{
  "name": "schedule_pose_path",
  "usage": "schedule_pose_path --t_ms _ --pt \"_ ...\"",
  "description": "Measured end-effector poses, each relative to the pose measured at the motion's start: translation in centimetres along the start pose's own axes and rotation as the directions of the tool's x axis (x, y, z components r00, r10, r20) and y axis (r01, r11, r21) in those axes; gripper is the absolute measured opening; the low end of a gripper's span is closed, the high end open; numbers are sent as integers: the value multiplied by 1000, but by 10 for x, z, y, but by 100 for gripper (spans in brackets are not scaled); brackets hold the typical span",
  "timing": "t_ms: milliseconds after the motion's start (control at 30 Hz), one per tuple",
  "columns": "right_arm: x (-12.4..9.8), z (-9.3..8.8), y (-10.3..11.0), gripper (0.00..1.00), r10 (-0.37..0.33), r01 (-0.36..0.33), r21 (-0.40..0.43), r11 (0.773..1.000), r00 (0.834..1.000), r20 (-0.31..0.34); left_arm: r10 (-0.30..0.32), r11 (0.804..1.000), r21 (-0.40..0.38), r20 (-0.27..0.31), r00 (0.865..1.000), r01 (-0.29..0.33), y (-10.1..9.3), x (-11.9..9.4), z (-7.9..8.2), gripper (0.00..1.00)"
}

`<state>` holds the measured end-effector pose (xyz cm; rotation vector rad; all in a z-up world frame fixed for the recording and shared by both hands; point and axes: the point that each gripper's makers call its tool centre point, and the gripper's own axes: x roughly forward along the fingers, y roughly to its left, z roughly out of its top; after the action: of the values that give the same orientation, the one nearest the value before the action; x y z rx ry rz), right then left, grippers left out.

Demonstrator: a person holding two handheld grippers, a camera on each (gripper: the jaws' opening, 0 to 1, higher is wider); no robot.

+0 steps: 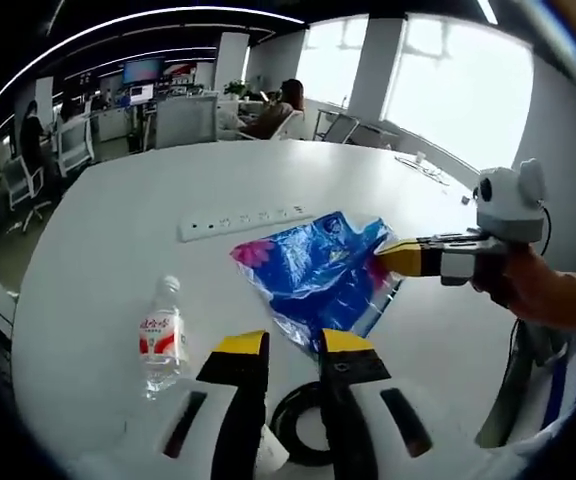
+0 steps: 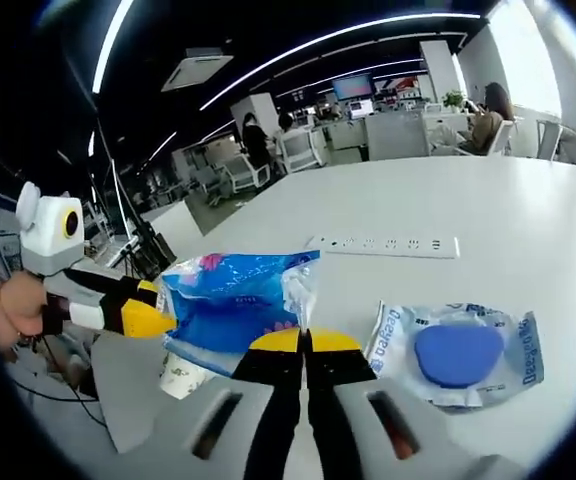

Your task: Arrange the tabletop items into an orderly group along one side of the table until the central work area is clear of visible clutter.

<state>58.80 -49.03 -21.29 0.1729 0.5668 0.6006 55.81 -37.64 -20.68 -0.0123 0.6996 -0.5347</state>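
Note:
A crinkled blue plastic bag (image 1: pixel 313 272) with a pink patch hangs just above the white table (image 1: pixel 118 230). My right gripper (image 1: pixel 396 258) reaches in from the right, shut on the bag's right corner. In the right gripper view its jaws (image 2: pixel 305 345) are pressed together on the lower edge of the bag (image 2: pixel 238 300). My left gripper (image 1: pixel 295 345) is open, and the bag's lower edge reaches down between its yellow tips. The same left gripper (image 2: pixel 153 305) shows at the bag's left edge. A small water bottle (image 1: pixel 163 340) lies left of the jaws.
A white power strip (image 1: pixel 243 222) lies beyond the bag. A clear packet holding a round blue item (image 2: pixel 458 352) lies to the right. A black ring (image 1: pixel 303 430) and a paper cup (image 2: pixel 180 378) sit near the table's edge. Office chairs and desks stand behind.

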Motion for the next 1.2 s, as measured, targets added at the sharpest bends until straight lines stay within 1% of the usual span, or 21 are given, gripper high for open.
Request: schedule_pose_path --t_ms 200,433,633,900,1200 --pt "-21 3 -14 0 -25 25 15 1000 999 23 -25 999 21 1 1000 25 -19 8 8 6" --pt "-46 6 -38 0 -65 63 27 998 997 46 -78 996 50 -6 997 78 -52 22 18 2" --pt "-68 9 -56 0 -97 95 39 995 993 63 -118 992 54 -9 993 118 -78 33 25 1" --pt "-97 9 -89 0 -152 148 55 987 985 80 -170 982 83 -18 985 171 -116 52 36 0" --pt "-128 14 -127 0 -212 207 60 976 973 95 -224 971 85 -20 974 225 -157 76 48 0"
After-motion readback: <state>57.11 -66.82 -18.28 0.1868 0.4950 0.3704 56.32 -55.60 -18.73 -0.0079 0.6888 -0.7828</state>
